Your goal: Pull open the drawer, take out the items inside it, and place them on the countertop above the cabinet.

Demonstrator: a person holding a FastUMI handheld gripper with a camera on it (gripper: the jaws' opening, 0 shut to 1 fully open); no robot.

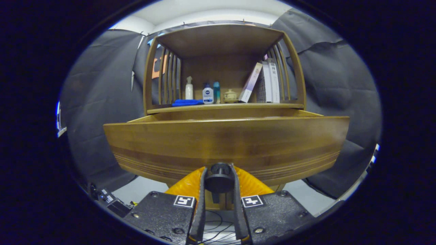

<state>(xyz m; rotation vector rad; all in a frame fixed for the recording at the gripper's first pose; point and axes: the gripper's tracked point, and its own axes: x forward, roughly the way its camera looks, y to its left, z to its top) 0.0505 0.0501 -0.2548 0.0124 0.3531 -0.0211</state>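
The fingers (pixel 219 177) were clamped on the round dark knob (pixel 219 181) of the brown wooden drawer (pixel 224 143), evidently to pull it; it stood drawn out below the counter (pixel 224 107), its contents hidden.

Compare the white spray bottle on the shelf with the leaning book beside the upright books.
The white spray bottle stands upright near the blue cloth; the leaning book tilts against the upright books. The bottle is shorter, the book taller. Both sit on the shelf, beyond the tongs shut on the drawer knob.
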